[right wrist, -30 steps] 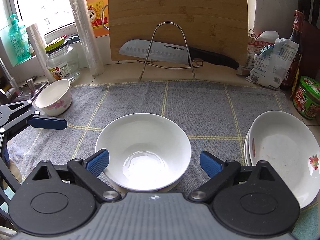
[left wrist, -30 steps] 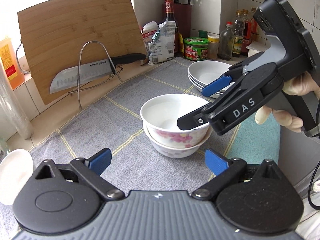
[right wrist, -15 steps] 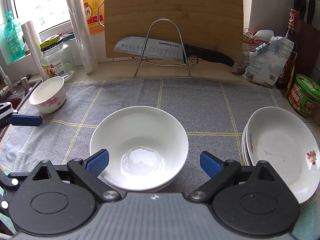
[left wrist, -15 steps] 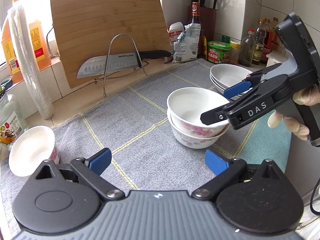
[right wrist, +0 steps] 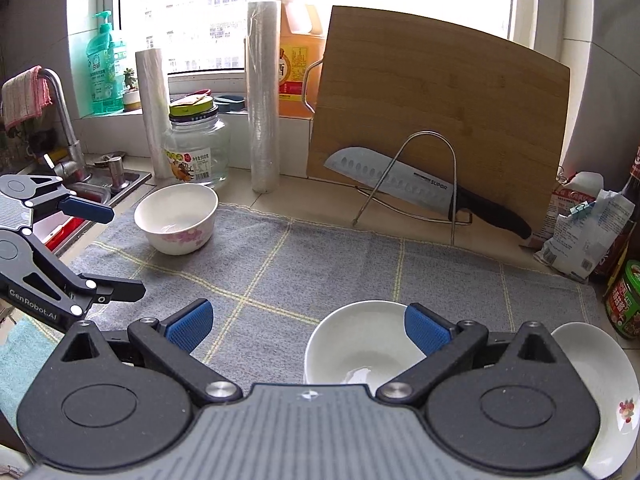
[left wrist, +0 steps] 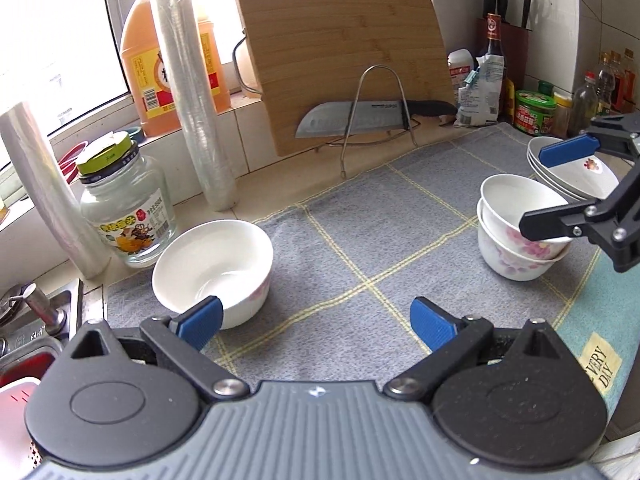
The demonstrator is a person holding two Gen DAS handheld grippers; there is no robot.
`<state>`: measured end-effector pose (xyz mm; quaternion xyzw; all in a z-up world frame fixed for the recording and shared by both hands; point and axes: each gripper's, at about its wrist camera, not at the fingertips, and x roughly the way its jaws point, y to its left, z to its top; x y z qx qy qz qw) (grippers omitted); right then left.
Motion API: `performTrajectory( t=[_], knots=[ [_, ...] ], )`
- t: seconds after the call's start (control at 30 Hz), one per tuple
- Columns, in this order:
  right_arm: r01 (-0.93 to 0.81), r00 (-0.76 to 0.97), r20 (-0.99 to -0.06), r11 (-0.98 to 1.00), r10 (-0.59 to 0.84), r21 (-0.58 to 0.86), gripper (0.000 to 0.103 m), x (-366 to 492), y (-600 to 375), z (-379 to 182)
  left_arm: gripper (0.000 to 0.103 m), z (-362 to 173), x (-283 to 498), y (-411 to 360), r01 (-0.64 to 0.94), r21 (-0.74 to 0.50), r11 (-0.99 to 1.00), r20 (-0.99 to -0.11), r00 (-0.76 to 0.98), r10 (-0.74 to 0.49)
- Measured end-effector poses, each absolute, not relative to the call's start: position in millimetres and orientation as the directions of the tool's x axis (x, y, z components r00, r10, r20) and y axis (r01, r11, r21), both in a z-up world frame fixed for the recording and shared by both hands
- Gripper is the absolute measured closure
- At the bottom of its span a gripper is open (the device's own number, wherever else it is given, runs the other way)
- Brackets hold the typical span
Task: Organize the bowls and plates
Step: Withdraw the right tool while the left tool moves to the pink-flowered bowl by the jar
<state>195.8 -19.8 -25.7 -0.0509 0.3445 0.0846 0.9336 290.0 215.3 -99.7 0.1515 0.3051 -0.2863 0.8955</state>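
Two nested glossy porcelain bowls (left wrist: 520, 236) sit near the grey woven mat's (left wrist: 360, 240) right edge, a single floral bowl (left wrist: 214, 268) at its left edge. The right gripper (right wrist: 306, 326), jaws just widened, stands apart and empty. The left gripper (left wrist: 316, 320) gapes empty too.

Three bowls (left wrist: 214, 266) total (two of them nested (left wrist: 520, 236)), a stack of plates (left wrist: 576, 168), one knife (left wrist: 360, 120), one cutting board (left wrist: 344, 52).

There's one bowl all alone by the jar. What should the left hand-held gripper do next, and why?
Probably ease the left hand-held gripper forward around the lone bowl. Its jaws are open and empty, one pad already near the rim, and the stacked bowls sit across the cloth waiting for a third.
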Motion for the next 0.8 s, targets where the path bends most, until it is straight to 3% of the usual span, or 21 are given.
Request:
performTrajectory(
  t=[0.4,0.8],
  knots=[
    [-0.14,0.722,-0.691,0.985,0.029,-0.105,0.0,208,76,-39,0.003,-108,356,281,0.677,-0.017,0.736,-0.675,0.535,-0.508],
    [-0.264,0.683,-0.723,0.958,0.105,-0.11,0.0,252,127,-65,0.003,-112,401,280,0.686,-0.015,0.728,-0.695,0.516,-0.501]
  ],
)
